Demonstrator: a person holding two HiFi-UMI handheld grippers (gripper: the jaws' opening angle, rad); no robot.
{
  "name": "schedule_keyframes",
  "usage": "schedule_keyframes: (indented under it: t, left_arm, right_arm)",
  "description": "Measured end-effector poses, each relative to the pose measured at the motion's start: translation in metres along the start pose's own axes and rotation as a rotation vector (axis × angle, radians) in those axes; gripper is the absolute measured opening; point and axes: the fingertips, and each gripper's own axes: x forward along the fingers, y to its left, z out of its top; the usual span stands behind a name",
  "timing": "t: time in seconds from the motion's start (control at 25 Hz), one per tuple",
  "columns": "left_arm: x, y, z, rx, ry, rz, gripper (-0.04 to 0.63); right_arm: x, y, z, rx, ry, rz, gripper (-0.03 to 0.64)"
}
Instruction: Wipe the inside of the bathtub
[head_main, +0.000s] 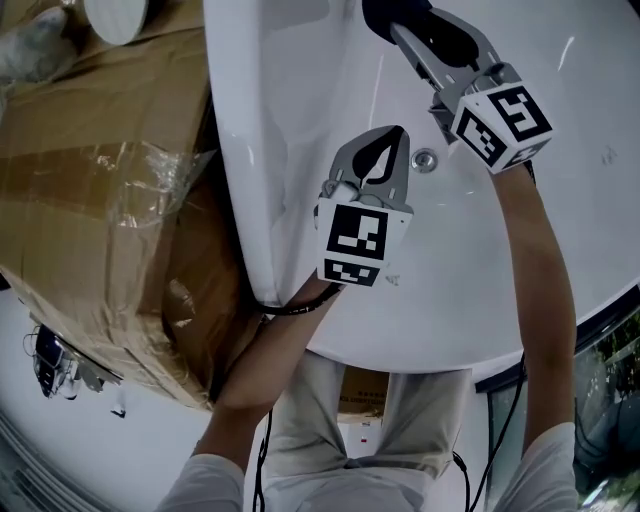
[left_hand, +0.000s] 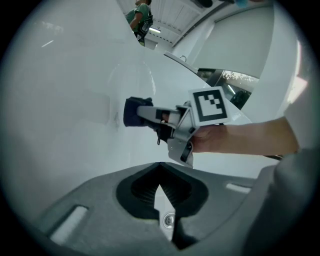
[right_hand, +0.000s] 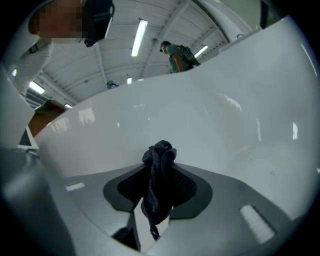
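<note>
Your right tool (right_hand: 159, 167) grips a dark cloth (right_hand: 156, 190) tight between its jaws. The cloth is bunched up at the tips and hangs down a little. It sits right at the white inside wall of the bathtub (head_main: 330, 80). Your left tool (left_hand: 160, 186) has its jaws closed together at the tips, with nothing in them. It hangs over the tub floor, near the round drain (head_main: 425, 158). A big cardboard box (head_main: 90, 180) stands just beside the tub.
</note>
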Motion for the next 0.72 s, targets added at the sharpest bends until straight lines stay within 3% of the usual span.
schedule_keyframes:
  t: [0.12,0.32,0.72]
  left_arm:
    - [-0.003,0.005,0.005,-0.017,-0.015,0.021,0.000]
    - [-0.013,-0.002,-0.003,-0.016,-0.006,0.021,0.000]
    - [-0.033,-0.011,-0.016,-0.062,-0.020,0.052,0.000]
  right_arm:
    - [-0.007,0.019,0.044,-0.047,-0.081,0.058,0.121]
    - [-0.016,0.057,0.088,-0.005,-0.205,0.181,0.120]
    - [-0.013,0.099,0.095,-0.186,-0.186,0.333,0.120]
